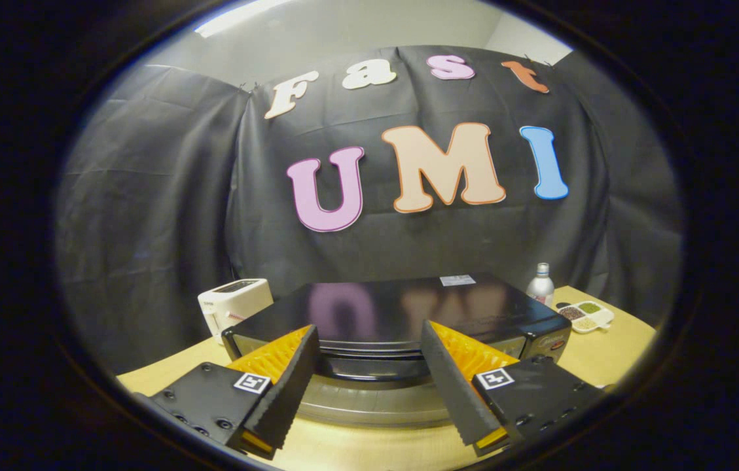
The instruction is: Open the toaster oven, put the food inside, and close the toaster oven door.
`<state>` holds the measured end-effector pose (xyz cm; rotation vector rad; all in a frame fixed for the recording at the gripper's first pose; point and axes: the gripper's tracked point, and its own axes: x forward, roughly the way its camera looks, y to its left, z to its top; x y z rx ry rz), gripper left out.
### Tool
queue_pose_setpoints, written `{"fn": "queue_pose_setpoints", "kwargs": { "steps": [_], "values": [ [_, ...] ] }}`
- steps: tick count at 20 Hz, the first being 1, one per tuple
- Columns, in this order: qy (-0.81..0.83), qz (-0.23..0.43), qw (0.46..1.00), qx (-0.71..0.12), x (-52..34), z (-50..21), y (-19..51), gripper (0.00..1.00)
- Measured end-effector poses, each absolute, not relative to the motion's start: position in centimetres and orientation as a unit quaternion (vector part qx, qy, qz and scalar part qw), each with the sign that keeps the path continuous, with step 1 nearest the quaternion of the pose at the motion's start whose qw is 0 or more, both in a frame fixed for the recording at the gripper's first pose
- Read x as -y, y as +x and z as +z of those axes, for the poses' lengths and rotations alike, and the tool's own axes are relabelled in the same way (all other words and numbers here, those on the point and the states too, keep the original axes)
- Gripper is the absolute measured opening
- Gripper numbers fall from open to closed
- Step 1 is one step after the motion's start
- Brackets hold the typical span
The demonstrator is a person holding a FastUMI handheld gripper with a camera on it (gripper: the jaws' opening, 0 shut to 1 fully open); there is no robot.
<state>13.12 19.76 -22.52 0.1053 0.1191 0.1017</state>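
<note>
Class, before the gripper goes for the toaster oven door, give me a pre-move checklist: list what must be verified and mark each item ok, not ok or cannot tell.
1. Gripper open, holding nothing: ok.
2. Toaster oven straight ahead of the fingers: ok.
3. Door handle lies between the two fingers: ok.
4. Door shut at present: ok, it appears closed.
5. Food to load located: cannot tell; the divided dish beside the bottle may be it.
6. White toaster apart from the oven door's swing: ok.
</note>
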Motion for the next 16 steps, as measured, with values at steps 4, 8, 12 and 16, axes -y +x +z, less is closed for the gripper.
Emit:
{"fn": "queue_pose_setpoints", "kwargs": {
  "steps": [4, 8, 12, 16],
  "values": [
    [0.054, 0.052, 0.996, -0.056, -19.9, -22.8, 11.8, 0.98],
    [0.044, 0.059, 0.996, -0.052, -20.0, -22.9, 9.3, 0.98],
    [0.042, 0.063, 0.996, -0.039, -20.0, -23.3, 7.0, 0.98],
    [0.029, 0.064, 0.997, -0.031, -19.9, -24.2, 4.5, 0.98]
  ]
}}
